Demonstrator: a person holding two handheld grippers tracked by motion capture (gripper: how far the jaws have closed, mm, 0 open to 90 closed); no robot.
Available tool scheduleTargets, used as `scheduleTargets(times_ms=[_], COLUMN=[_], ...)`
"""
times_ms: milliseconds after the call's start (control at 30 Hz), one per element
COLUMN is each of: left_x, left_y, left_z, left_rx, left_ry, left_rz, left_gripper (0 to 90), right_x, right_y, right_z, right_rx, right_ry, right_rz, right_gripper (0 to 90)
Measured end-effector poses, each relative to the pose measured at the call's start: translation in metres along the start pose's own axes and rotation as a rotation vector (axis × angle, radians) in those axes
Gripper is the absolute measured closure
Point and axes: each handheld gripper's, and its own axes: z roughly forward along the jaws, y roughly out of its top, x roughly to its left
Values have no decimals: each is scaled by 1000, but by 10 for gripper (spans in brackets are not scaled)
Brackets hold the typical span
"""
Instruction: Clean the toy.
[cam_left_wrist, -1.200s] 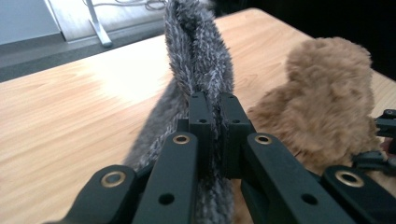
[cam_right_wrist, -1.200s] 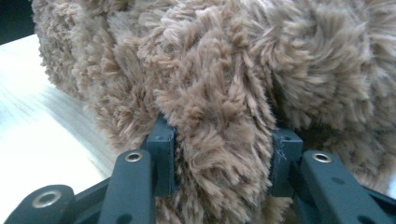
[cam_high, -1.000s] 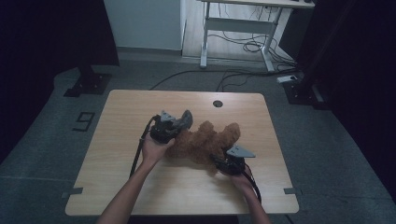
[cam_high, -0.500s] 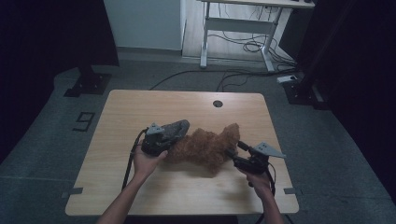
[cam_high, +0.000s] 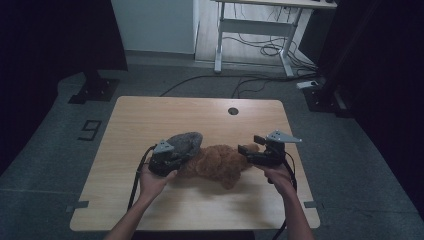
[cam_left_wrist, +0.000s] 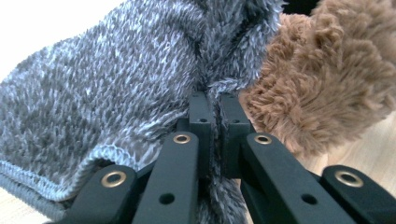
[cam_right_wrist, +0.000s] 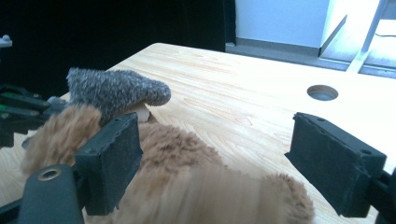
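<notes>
While the brown plush bear (cam_high: 220, 162) lies just below the centre of the wooden counter (cam_high: 200, 115), the left claw (cam_high: 172, 156), at its 9 o'clock, is clamped on the grey fuzzy garment (cam_high: 184, 142) bunched at the toy's end. The left forearm enters from 6 o'clock, palm under the tool. The right claw (cam_high: 250, 145), at 3 o'clock, has just been opening; its jaws stand wide, above the plush, pinching nothing.
</notes>
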Motion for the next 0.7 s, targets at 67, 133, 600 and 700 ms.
scheduleTargets(times_ms=[67, 133, 600, 700], left_x=[-1, -3, -6, -5], left_y=[-2, -5, -25, -27], left_z=[-1, -3, -5, -3], left_rx=[0, -2, 19, 14], left_ry=[-2, -3, -40, -28], left_rz=[1, 5, -8, -9], left_gripper=[855, 855, 858, 858], right_x=[2, 8, 37, 42], right_y=[0, -7, -94, -97], right_z=[1, 7, 50, 51], right_rx=[18, 67, 316, 297], right_ry=[21, 49, 139, 89], right_rz=[-7, -26, -89, -153], right_gripper=[163, 160, 216, 371])
